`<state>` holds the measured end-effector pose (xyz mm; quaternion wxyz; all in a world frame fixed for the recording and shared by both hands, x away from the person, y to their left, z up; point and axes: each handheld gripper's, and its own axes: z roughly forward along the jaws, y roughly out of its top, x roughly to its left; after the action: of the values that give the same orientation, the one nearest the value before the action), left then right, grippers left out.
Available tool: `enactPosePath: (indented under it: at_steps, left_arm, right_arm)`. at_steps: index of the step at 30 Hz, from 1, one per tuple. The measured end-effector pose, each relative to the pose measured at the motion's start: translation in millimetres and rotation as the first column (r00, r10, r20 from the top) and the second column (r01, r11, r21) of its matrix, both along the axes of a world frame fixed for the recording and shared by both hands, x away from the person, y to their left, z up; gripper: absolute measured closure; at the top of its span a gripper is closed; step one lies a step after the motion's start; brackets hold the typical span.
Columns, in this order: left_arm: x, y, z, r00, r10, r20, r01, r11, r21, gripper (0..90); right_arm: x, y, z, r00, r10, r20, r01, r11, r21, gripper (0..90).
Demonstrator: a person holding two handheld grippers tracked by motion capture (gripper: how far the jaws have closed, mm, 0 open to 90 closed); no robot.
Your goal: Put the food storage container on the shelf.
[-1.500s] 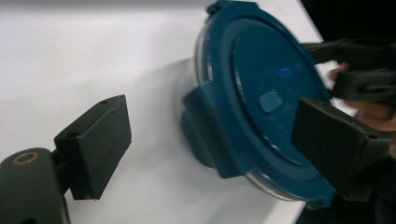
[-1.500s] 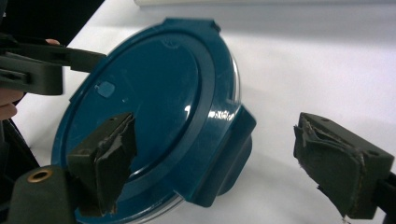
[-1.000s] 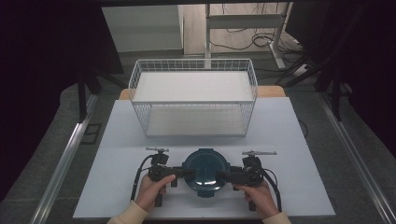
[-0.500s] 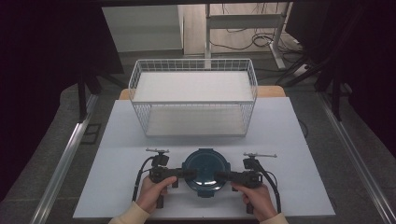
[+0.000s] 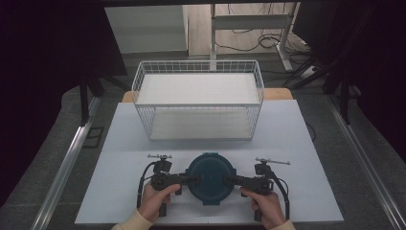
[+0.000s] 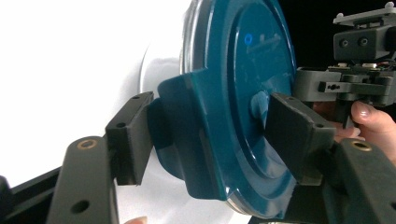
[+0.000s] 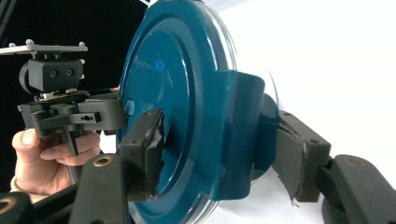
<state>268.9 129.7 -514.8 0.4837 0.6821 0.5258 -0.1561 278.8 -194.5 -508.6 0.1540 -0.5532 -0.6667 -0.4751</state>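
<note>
Near the desk's (image 5: 143,139) front edge, both grippers have just been closing on the teal lid's (image 5: 210,178) side tabs: right gripper (image 7: 217,154) clamped, left gripper (image 6: 205,140) not quite touching, readying a level two-handed lift.

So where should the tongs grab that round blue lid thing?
By the clip tabs that fold over the rim of the round blue container, one on each opposite side. It lies flat and is wide, so each pair of tongs does best coming in level from its own side: left tongs, right tongs.
</note>
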Motion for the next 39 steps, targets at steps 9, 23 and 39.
enactPosePath:
  at_steps: [9,23,39]
  left_arm:
    - [-4.0,3.3,6.2,0.9995,0.006,0.031,-0.006,0.9999,-0.008,40.7]
    - [-12.8,6.1,23.6,0.9919,0.004,0.127,-0.004,1.0000,0.000,40.8]
    - [-21.8,13.6,45.4,0.9763,0.001,0.216,-0.005,0.9999,0.016,40.9]
  right_arm:
    - [-3.9,-0.9,6.5,0.9980,0.011,0.063,-0.011,1.000,-0.004,41.7]
    - [-10.9,2.0,22.8,0.9815,0.041,0.187,-0.038,0.999,-0.020,41.8]
    - [-18.6,8.4,42.1,0.9512,0.070,0.300,-0.065,0.997,-0.028,42.2]
